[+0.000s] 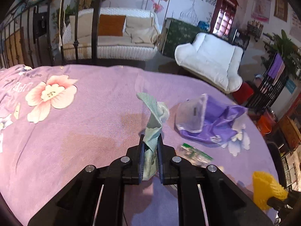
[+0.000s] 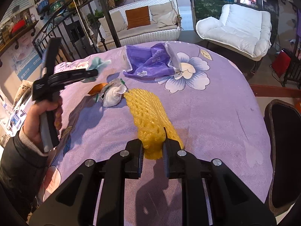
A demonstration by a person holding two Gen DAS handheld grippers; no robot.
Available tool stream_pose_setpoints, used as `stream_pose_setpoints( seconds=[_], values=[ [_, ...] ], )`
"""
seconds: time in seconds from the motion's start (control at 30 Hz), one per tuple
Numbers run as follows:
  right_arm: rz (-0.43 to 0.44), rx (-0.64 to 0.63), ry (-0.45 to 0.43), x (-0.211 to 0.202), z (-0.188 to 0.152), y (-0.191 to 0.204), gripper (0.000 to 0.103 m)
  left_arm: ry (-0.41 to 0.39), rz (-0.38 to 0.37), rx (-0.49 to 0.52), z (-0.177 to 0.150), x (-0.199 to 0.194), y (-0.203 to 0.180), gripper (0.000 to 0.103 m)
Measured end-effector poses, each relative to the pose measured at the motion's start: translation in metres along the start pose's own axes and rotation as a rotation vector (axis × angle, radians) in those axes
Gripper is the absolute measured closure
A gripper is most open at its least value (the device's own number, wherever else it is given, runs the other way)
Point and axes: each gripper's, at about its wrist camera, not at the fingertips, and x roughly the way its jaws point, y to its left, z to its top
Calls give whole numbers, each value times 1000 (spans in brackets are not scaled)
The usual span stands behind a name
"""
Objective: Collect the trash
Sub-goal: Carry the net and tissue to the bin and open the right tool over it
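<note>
Left tongs (image 1: 150, 143): squeezed shut on a green paper (image 1: 153, 116). Sticks up straight ahead from between the fingers, twisted, tip up off the purple cloth (image 1: 84, 131).

Right tongs (image 2: 153, 143): squeezed shut on a yellow foam net (image 2: 148, 113). Pinched at the near end only. Runs long and straight away from the fingers, a bit to the left, with the far end down on the cloth.

So both full. No free tongs for more trash right now, most likely.

More trash on the cloth:
- A white wad (image 2: 112, 96) with a see-through wrapper (image 2: 111, 86) on it, touching the far tip of the yellow net. Ahead and to the left of the right tongs. Down low and to the right of the left tongs, just beside them.
- An orange peel (image 2: 97, 89), just past the wad, to the left.
- A purple bag (image 1: 212, 120), ahead and to the right of the left tongs, far ahead of the right tongs. Lies flat, long side going left to right.

Closer to the wad and the peel: the left tongs, probably.

To the right of the right tongs, at the edge of the cloth, a dark round thing (image 2: 282, 150). Maybe a bin, cannot tell. If so, nearer to the right tongs, so likely a good spot for the yellow net first.
</note>
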Motion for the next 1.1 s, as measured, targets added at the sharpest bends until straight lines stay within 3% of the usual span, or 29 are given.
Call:
stream_pose_setpoints(
  seconds=[0.17,0.43,0.73,1.1],
  values=[
    [-6,16,-31,-15,-9,-8,85,-52,-51,22,-27,-43,-23,90],
    [-34,56,-76,-44,-24,-27,85,-51,-163,69,-72,-81,-77,90],
    [-106,116,-133,-82,-45,-68,85,-10,-284,99,-95,-85,-135,90],
    [-276,204,-154,-113,-59,-137,85,38,-391,184,-117,-81,-199,90]
  ],
)
